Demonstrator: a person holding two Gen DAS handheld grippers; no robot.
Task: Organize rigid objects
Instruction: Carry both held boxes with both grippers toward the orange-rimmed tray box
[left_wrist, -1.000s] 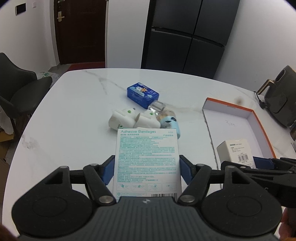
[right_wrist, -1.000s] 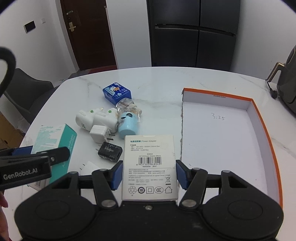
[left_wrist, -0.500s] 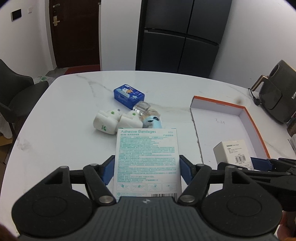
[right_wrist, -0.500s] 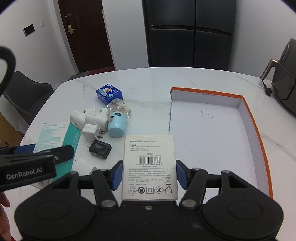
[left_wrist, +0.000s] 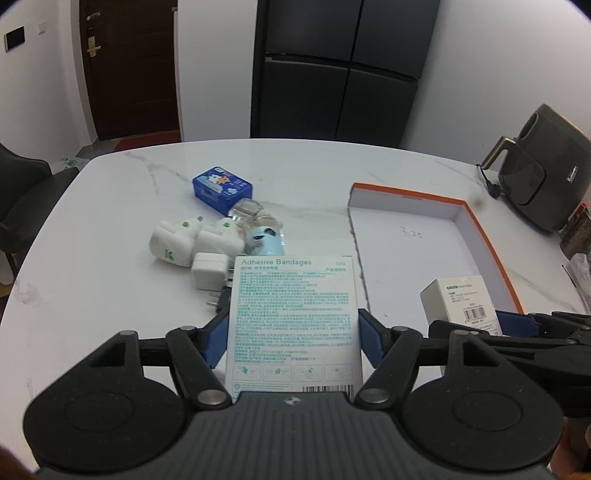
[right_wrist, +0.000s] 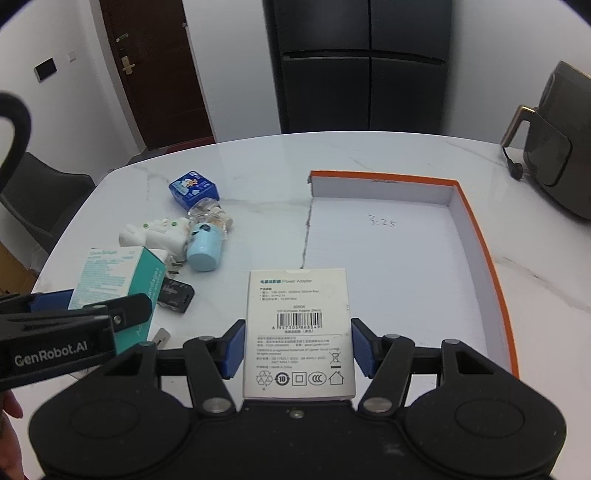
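One orange-rimmed tray (right_wrist: 480, 236) lies ahead-right of the right gripper (right_wrist: 298, 349), whose fingers clamp one power adapter box (right_wrist: 299, 332). The left gripper (left_wrist: 293, 338) grips one bandage box (left_wrist: 293, 317). Only the right view shows one black adapter (right_wrist: 173, 295); two white plugs (left_wrist: 173, 247) lie ahead-left.
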